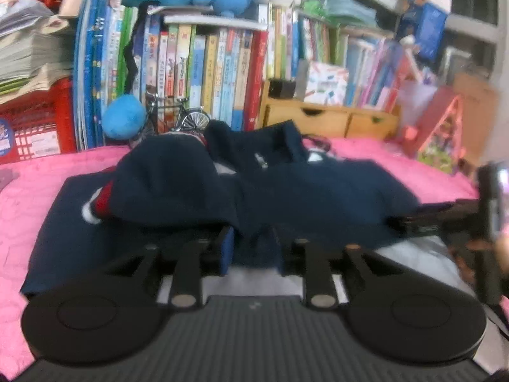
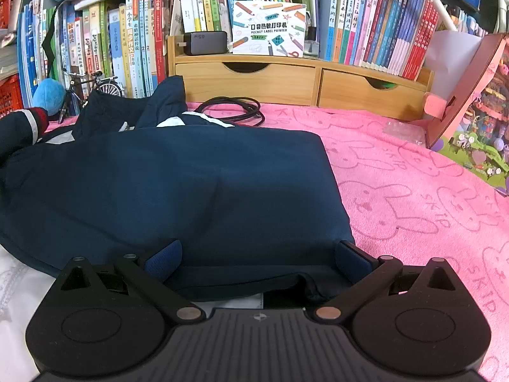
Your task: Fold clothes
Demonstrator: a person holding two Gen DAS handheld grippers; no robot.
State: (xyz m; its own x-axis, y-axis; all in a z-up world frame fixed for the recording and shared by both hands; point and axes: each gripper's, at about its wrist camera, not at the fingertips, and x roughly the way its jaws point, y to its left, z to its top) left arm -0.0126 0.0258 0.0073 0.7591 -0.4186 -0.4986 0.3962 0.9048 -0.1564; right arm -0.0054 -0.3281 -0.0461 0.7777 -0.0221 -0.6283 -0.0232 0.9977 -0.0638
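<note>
A navy jacket [image 1: 197,187] with white and red trim lies crumpled on a pink towel [image 1: 47,178]. One sleeve with a red and white cuff [image 1: 95,207] is folded over its left part. My left gripper [image 1: 256,251] is at the jacket's near edge. Its fingers stand a little apart, with a fold of navy cloth hanging loosely between them. In the right wrist view the jacket [image 2: 165,184] spreads flat. My right gripper [image 2: 257,259] stands wide open at the near hem, which lies between its blue pads [image 2: 162,258]. The right gripper [image 1: 400,222] also shows at the jacket's right corner.
Books [image 2: 133,41] and a wooden drawer unit [image 2: 296,79] line the back edge. A black cable [image 2: 232,109], a model bicycle [image 2: 92,89] and a blue plush ball [image 1: 124,116] lie behind the jacket. A pink box [image 2: 470,102] stands right. White cloth [image 2: 16,283] lies near left.
</note>
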